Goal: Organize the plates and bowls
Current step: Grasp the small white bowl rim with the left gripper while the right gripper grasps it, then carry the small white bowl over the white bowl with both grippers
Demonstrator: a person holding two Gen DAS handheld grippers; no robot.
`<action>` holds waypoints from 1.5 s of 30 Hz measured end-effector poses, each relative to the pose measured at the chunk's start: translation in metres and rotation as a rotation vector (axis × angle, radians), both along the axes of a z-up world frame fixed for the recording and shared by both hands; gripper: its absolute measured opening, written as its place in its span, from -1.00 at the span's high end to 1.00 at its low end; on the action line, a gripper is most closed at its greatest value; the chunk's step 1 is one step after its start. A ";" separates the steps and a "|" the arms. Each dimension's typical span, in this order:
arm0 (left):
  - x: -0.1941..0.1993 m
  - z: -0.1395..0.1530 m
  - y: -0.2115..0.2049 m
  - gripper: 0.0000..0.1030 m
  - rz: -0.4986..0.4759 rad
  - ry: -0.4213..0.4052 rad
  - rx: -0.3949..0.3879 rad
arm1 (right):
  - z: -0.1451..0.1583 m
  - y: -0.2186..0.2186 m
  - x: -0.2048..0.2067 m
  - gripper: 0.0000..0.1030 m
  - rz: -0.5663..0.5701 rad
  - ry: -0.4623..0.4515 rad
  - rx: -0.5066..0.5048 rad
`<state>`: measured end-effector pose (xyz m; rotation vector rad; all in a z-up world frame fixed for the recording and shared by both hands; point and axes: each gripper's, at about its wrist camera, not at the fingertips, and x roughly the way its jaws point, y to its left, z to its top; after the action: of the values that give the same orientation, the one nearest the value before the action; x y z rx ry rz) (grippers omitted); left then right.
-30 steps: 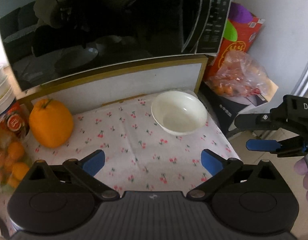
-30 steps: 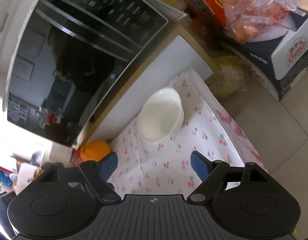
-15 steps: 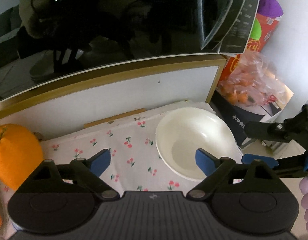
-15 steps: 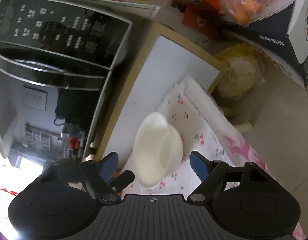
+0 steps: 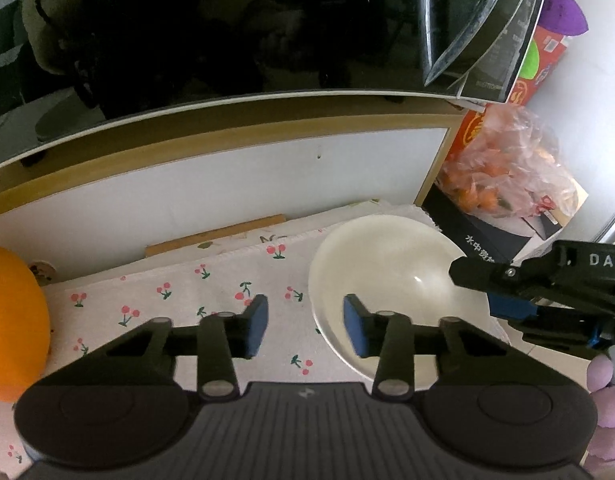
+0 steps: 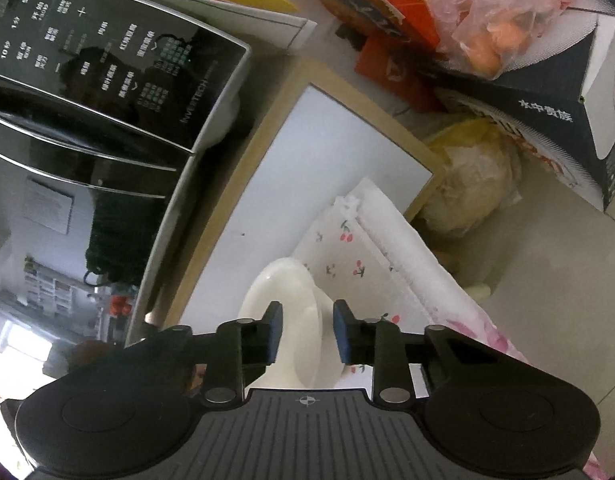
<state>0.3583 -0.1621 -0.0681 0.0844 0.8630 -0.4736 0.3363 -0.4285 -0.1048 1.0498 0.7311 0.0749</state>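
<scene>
A white bowl (image 5: pixel 391 268) sits on the cherry-print cloth (image 5: pixel 211 292) in front of the white panel. My left gripper (image 5: pixel 305 330) straddles the bowl's near left rim, jaws partly closed, with a gap still showing. My right gripper (image 6: pixel 305 334) straddles the bowl's (image 6: pixel 303 344) right rim, fingers narrowed on both sides of the wall. The right gripper also shows in the left wrist view (image 5: pixel 507 304) at the bowl's right edge. Whether either grip is tight is unclear.
A black microwave (image 5: pixel 227 32) overhangs at the back. A large orange fruit (image 5: pixel 11 320) lies at the left. A bag of small oranges (image 5: pixel 503 176) sits on a dark box (image 6: pixel 547 92) to the right. The floor (image 6: pixel 547 280) lies beyond the cloth's right edge.
Both grippers moved in on the bowl and narrowed their jaws around its rim, left from the near side, right from the right side.
</scene>
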 end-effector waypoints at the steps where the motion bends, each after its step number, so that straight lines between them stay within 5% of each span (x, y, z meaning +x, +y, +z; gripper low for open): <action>1: 0.000 0.000 0.000 0.41 -0.002 0.002 -0.002 | 0.000 0.000 0.000 0.61 -0.002 0.003 -0.005; 6: 0.000 -0.001 -0.004 0.76 -0.013 0.007 0.000 | -0.004 0.001 0.000 0.81 0.004 0.006 -0.022; 18: -0.017 0.012 -0.006 0.76 -0.012 -0.018 0.038 | 0.017 0.006 -0.008 0.81 0.011 -0.002 -0.050; 45: -0.123 0.096 0.014 0.76 0.010 -0.044 0.008 | 0.137 0.041 -0.105 0.80 0.033 0.021 -0.180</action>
<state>0.2350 -0.1476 0.0279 0.0980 0.8216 -0.4574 0.2314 -0.3875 0.0321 0.8681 0.7598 0.0261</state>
